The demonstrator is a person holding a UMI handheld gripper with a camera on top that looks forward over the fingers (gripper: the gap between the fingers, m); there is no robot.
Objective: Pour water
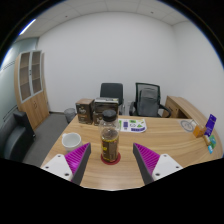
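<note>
Clear cylindrical jar (109, 145) with dark contents: lower part hidden behind the fingertips; contents too small to identify.
Two brown boxes (94, 110): printing too small to read.
Purple card stand (209, 125): text unreadable.
Flat white item (131, 126) on the wooden table (170, 155): too small to identify.
Table: near edge hidden behind the fingers.

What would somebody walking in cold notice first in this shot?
Probably the clear jar with dark contents, standing on the long wooden table between the open gripper fingers, with gaps on both sides. Beyond it, dark boxes sit near the table's far edge, with two black office chairs behind against the white wall.
</note>
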